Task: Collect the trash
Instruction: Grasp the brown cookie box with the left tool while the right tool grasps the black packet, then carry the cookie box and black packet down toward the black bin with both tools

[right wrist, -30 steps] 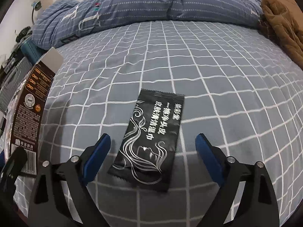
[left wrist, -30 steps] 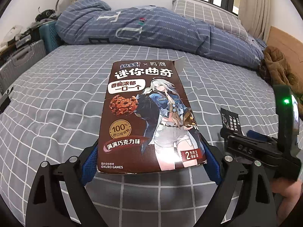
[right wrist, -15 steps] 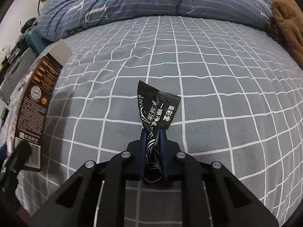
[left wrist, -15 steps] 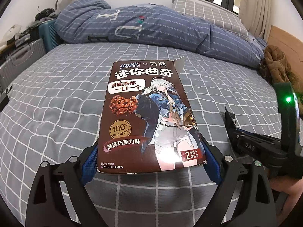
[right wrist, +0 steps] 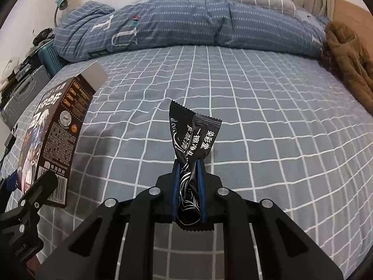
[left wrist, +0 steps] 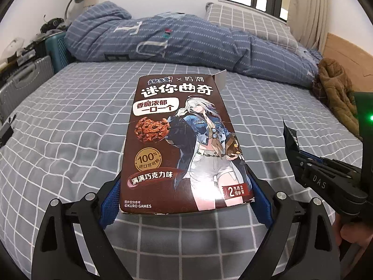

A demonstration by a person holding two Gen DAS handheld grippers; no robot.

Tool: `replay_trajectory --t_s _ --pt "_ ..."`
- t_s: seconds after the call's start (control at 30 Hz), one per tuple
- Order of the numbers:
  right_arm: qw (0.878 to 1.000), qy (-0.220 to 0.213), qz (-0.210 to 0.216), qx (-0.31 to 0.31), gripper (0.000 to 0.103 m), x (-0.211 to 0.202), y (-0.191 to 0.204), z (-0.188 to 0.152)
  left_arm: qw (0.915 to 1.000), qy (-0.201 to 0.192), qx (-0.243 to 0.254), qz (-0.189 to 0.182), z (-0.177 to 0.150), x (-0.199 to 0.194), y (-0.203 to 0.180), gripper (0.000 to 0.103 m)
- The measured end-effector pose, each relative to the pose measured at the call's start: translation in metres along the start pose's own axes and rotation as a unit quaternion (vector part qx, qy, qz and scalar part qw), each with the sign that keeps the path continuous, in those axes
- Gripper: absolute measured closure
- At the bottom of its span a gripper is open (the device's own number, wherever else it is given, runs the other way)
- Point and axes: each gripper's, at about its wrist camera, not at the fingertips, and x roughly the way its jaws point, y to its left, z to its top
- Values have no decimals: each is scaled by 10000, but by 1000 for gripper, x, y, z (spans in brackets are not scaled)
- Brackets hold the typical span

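My left gripper point(left wrist: 184, 200) is shut on a brown cookie box point(left wrist: 181, 140) with an anime figure printed on it, and holds it above the bed. The box also shows at the left of the right wrist view point(right wrist: 58, 140). My right gripper point(right wrist: 188, 186) is shut on a black sachet point(right wrist: 191, 137) with white lettering, crumpled between the blue pads and lifted off the sheet. The right gripper point(left wrist: 293, 154) with the sachet tip point(left wrist: 290, 137) shows at the right of the left wrist view.
A grey checked bed sheet point(right wrist: 268, 116) lies below both grippers. A rolled blue striped duvet point(left wrist: 186, 44) and a pillow point(left wrist: 244, 21) lie at the far side. A brown coat point(right wrist: 349, 56) lies at the right edge. Suitcases point(left wrist: 25, 81) stand left of the bed.
My right gripper closed on the black sachet, which lay flat on the sheet, and lifted it. My left gripper kept hold of the box and rose slightly.
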Motion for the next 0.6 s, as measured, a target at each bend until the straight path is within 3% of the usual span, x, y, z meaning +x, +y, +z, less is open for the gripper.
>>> replay_trajectory --t_s 0.6 --pt "9990 -403 -179 -115 89 -75 -8 -24 9998 55 142 -128 -25 -42 -22 14"
